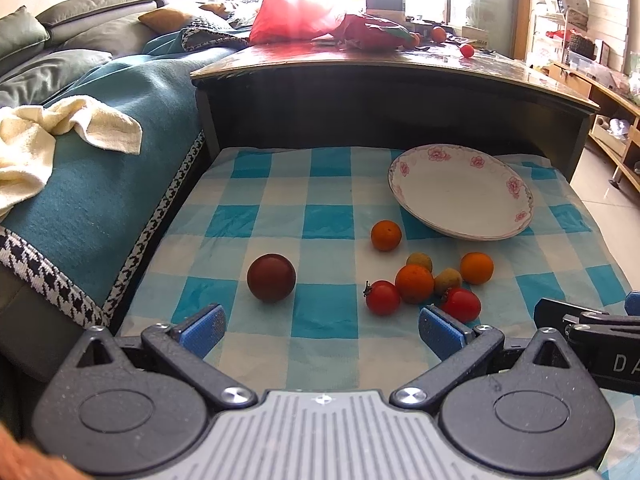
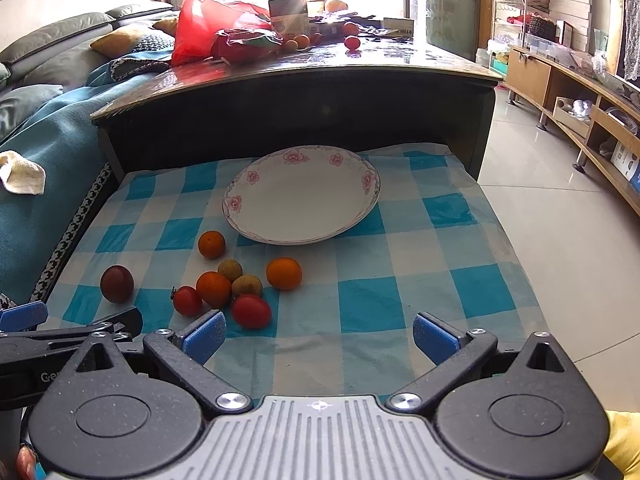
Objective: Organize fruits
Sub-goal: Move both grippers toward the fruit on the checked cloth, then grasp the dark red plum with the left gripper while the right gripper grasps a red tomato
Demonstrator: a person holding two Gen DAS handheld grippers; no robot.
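Observation:
A white plate with pink flowers [image 1: 460, 192] [image 2: 300, 196] lies empty on the blue checked cloth [image 1: 320, 332] [image 2: 400, 280]. In front of it lie loose fruits: a dark plum [image 1: 271, 278] [image 2: 117, 284] apart at the left, three oranges [image 1: 386, 235] [image 2: 284, 273], two red tomatoes [image 1: 383, 298] [image 2: 251, 311] and two small brownish fruits [image 1: 448, 281] [image 2: 247, 285]. My left gripper [image 1: 320, 330] is open and empty, just short of the fruits. My right gripper [image 2: 318, 338] is open and empty, right of the cluster.
A dark raised table [image 2: 296, 76] behind the cloth carries a red bag [image 1: 296, 8] and more fruit. A sofa with a teal blanket [image 1: 104, 184] and cream towel [image 1: 48, 140] lies left. Tiled floor [image 2: 560, 240] and a low cabinet [image 2: 580, 92] are right.

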